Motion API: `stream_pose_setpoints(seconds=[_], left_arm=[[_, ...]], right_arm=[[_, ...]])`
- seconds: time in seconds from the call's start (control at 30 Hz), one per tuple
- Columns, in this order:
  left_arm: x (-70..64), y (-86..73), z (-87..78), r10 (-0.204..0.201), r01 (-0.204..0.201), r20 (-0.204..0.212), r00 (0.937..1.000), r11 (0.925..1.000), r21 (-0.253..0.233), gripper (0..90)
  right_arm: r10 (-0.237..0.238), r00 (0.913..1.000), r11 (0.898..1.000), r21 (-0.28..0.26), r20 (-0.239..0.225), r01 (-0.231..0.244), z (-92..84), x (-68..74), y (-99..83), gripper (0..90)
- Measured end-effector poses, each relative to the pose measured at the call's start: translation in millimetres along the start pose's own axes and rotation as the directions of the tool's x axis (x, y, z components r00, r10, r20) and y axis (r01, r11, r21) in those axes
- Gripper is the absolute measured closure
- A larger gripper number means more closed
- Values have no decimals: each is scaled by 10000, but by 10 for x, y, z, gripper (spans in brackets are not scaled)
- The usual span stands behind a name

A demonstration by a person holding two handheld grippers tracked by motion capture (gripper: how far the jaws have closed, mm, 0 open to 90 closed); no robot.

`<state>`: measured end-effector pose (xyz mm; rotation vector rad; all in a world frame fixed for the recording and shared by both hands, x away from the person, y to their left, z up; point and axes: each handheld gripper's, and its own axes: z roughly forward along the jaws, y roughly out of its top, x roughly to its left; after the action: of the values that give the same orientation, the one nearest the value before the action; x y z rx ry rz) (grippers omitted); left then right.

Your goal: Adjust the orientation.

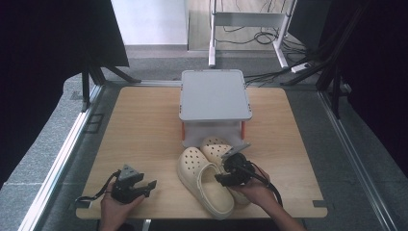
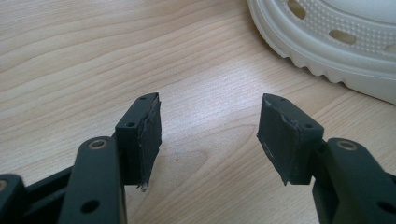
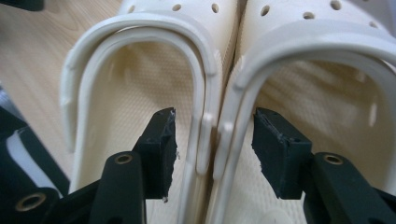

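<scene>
Fingers on the right gripper [image 3: 212, 149] sit apart, straddling the touching inner walls of both clogs [image 1: 211, 178] near the desk's [image 1: 144, 125] front edge. Foam looks light and squishy, so pinching those walls together seems best. Left gripper [image 2: 210, 135] fingers apart, empty.

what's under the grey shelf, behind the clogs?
Under the grey shelf the high view shows a pale panel and orange legs. The clogs lie in front, toes toward it. Its top covers everything deeper.
</scene>
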<state>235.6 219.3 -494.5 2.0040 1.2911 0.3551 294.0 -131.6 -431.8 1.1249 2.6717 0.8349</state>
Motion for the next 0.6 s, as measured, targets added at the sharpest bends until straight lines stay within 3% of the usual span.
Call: stream_pose_setpoints(seconds=[0.17,0.33,0.6], left_arm=[[9,-3,-7,47,-47,-9,10000,10000,26,402],[17,-7,-15,-12,12,-26,10000,10000,-27,402],[16,-8,-9,3,-3,-10,10000,10000,4,402]], right_arm=[[-16,9998,9989,463,198,7,172,33,90,507],[30,9990,9973,733,452,-63,306,27,126,591],[50,9985,9969,786,538,-92,302,18,124,639]])
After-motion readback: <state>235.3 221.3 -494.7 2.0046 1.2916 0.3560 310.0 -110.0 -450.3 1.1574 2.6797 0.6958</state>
